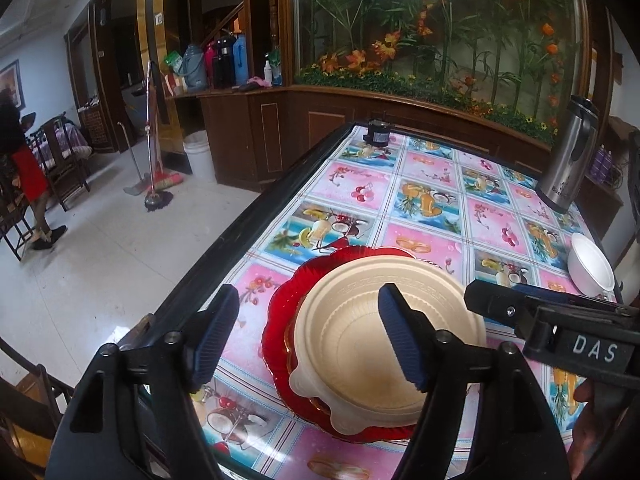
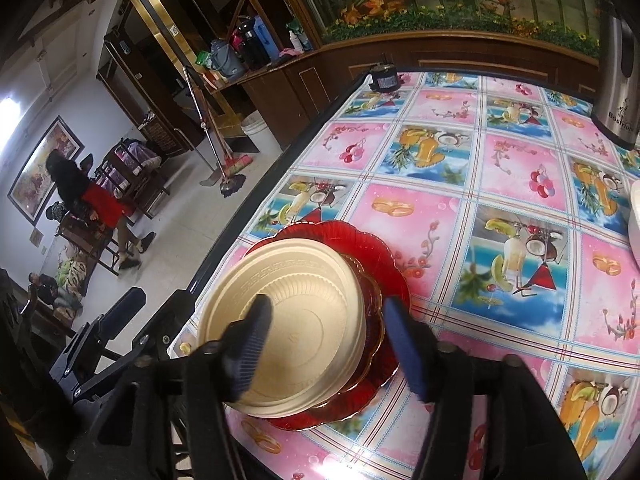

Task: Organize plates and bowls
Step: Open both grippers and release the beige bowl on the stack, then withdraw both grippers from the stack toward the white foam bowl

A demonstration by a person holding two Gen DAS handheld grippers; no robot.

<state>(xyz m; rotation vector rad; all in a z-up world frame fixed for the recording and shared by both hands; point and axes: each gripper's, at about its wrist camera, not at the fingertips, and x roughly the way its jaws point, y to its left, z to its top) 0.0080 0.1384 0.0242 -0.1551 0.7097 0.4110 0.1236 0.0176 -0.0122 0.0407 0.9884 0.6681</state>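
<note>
A cream bowl [image 1: 352, 320] [image 2: 304, 292] rests on a smaller amber-rimmed plate [image 2: 374, 320], which lies on a red scalloped plate [image 1: 280, 320] [image 2: 372, 248] near the table's left edge. My left gripper [image 1: 308, 340] is open and straddles the bowl's left rim, one finger over the bowl and the other over the table edge; the pads do not press on it. My right gripper [image 2: 326, 344] is open too, astride the bowl's right rim, pads clear of it. Each gripper shows in the other's view: the right one [image 1: 520, 312], the left one [image 2: 120, 320].
A white bowl [image 1: 592, 264] [image 2: 636, 220] sits at the right of the patterned tablecloth [image 1: 420, 200], with a steel flask [image 1: 568, 156] [image 2: 616, 80] behind it. A small black device [image 1: 378, 134] stands at the far edge. A person [image 1: 28, 168] stands across the room.
</note>
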